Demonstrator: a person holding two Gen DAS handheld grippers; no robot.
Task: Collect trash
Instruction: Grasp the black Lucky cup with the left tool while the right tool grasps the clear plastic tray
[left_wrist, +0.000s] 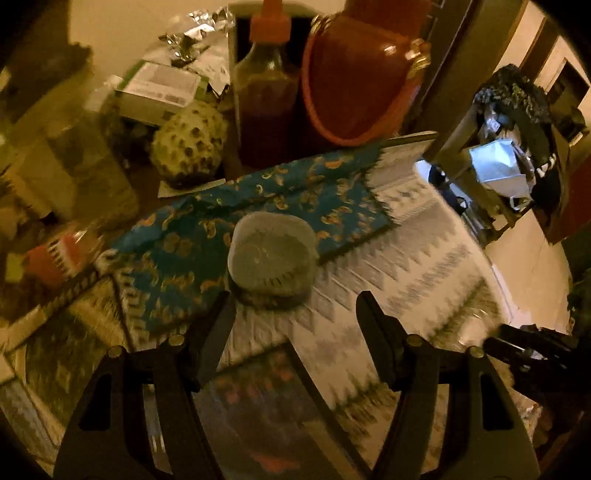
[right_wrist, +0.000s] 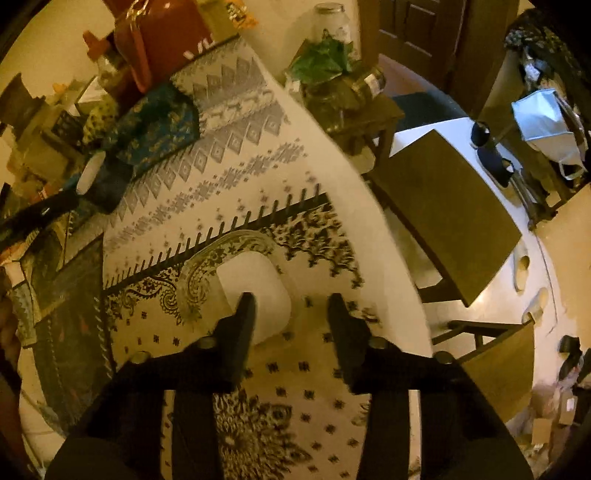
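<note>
Your left gripper (left_wrist: 295, 314) had its fingers apart, the lidded plastic container (left_wrist: 273, 258) just beyond the tips. Your right gripper (right_wrist: 291, 314) stood parted too, the white tub (right_wrist: 255, 291) behind its left finger (right_wrist: 240, 332).

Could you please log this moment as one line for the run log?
left tongs: open, above lidded container | right tongs: open, at white tub, not gripping | bin bag: off the table

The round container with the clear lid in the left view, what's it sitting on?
The round container sits partly on a blue patterned cloth and partly on the white patterned tablecloth. Whatever lies directly beneath it is covered.
</note>
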